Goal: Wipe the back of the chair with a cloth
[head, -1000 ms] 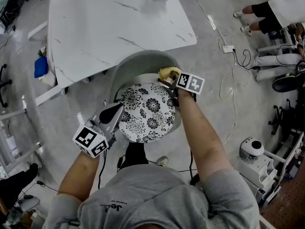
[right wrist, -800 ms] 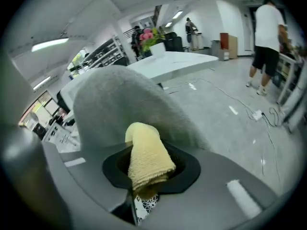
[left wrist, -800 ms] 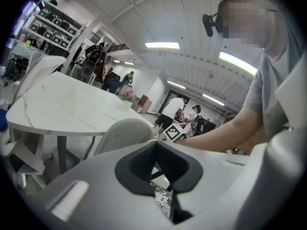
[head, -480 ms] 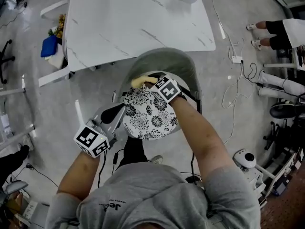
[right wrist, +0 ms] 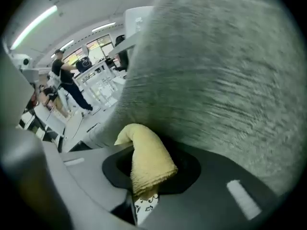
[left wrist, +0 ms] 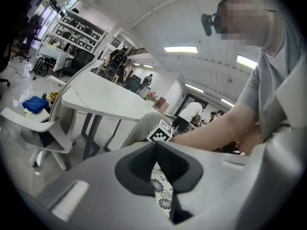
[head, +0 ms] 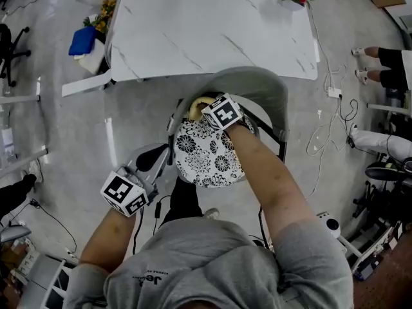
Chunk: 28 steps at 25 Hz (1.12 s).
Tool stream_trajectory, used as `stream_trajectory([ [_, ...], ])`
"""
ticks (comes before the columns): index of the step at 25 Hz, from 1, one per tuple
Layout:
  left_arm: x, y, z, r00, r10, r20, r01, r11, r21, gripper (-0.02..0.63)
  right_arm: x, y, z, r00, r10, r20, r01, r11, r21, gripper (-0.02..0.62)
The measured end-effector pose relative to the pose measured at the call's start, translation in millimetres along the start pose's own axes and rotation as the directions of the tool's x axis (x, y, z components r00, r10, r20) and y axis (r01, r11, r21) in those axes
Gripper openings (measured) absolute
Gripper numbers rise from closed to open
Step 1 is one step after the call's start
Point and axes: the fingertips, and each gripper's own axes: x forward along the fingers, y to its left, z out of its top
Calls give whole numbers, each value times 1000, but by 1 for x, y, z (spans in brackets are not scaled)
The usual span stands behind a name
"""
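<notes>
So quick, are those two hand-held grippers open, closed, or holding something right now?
Left hand-held gripper: closed, holding nothing.
Right hand-held gripper: closed on the yellow cloth, against the chair back.

A folded yellow terry cloth (right wrist: 146, 159), pinched in the right gripper (right wrist: 141, 190), stands upright and presses against the chair back (right wrist: 216, 71), a curved, grey-green fabric shell.
</notes>
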Motion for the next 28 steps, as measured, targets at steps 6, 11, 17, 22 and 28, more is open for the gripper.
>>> stream_trajectory([
  [6, 12, 17, 9, 1000, 17, -2, -17, 999, 51, 37, -12, -63, -21, 989, -145, 40, 127, 948, 290, 72],
  [11, 35, 19, 19, 1000, 9, -11, -8, 997, 78, 37, -39, -109, -45, 965, -255, 61, 195, 854, 482, 72],
  [17, 67, -2, 23, 997, -60, -47, 65, 992, 104, 37, -95, -159, -93, 923, -376, 76, 206, 654, 728, 72],
  [22, 92, -29, 24, 990, -126, -71, 134, 983, 124, 37, -137, -175, -132, 889, -451, 78, 198, 531, 824, 72],
  [28, 107, -50, 24, 980, -179, -89, 191, 971, 143, 37, -176, -178, -167, 844, -531, 76, 168, 397, 903, 71],
])
